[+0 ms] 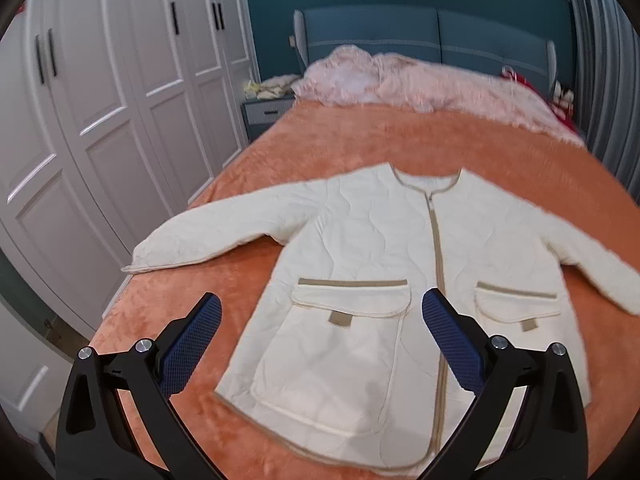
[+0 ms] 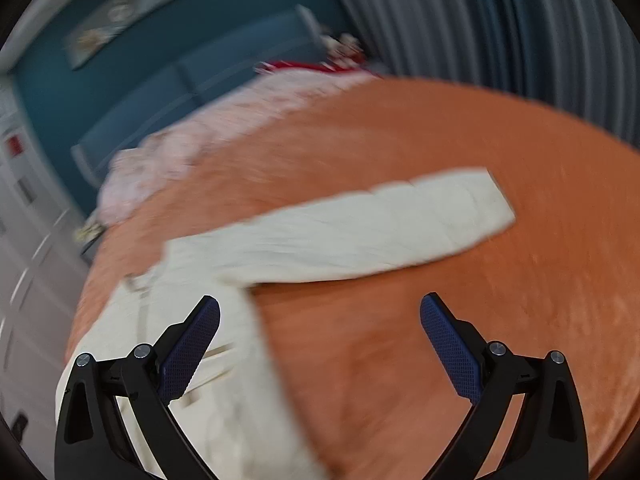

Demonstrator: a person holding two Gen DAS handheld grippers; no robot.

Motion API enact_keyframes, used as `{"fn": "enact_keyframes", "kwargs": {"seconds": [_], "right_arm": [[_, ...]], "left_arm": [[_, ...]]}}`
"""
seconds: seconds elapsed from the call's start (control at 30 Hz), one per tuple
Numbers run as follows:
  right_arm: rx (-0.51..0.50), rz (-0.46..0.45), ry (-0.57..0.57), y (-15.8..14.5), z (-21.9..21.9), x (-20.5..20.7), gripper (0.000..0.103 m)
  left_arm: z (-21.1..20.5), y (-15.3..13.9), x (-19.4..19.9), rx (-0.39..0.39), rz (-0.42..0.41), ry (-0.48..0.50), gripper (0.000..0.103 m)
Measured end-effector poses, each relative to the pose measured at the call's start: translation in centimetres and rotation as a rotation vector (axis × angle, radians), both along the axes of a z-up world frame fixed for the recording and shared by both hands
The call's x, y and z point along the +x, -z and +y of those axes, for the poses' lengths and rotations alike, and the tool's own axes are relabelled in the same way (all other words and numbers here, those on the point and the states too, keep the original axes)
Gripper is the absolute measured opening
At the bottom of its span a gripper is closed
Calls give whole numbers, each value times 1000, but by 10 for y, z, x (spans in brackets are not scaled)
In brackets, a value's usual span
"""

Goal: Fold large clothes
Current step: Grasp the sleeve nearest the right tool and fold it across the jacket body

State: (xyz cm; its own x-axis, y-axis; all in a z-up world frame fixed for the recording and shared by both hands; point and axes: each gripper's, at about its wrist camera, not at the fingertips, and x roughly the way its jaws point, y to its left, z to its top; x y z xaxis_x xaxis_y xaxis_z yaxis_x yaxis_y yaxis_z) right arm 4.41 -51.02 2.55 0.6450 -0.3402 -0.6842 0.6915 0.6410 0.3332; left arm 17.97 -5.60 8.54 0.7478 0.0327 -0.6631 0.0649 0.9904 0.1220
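A cream quilted jacket (image 1: 360, 248) with tan trim, a zip and two flap pockets lies flat, front up, on an orange bedspread (image 1: 340, 136). Both sleeves are spread out to the sides. My left gripper (image 1: 322, 304) hovers open above the jacket's lower left pocket, nothing between its blue pads. In the blurred right wrist view the jacket's right sleeve (image 2: 360, 232) stretches out toward the upper right. My right gripper (image 2: 320, 308) is open above the bedspread (image 2: 440, 340) just below that sleeve, beside the jacket's side edge.
A pink fluffy blanket (image 1: 400, 80) is heaped at the blue headboard (image 1: 420, 36). White wardrobe doors (image 1: 100, 100) run along the left of the bed, with a small nightstand (image 1: 266, 114) at the back. Grey curtains (image 2: 480, 28) hang on the right.
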Motion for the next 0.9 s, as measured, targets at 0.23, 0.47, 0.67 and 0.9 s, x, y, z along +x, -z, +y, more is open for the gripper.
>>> {"fn": "enact_keyframes", "kwargs": {"seconds": [0.23,0.47,0.67,0.9], "right_arm": [[166,14,155,79,-90,16,98],[263,-44,264,118,-138,32,90],[236,-50,266,116,-153,56,13],[-23,-194,-89,2,-49,128,10]], "left_arm": [[-23,62,32,64,122,13,98],[-23,102,58,30,229,-8,98],[-13,116,71,18,238,-40,98],[8,121,78,-6,242,-87,98]]}}
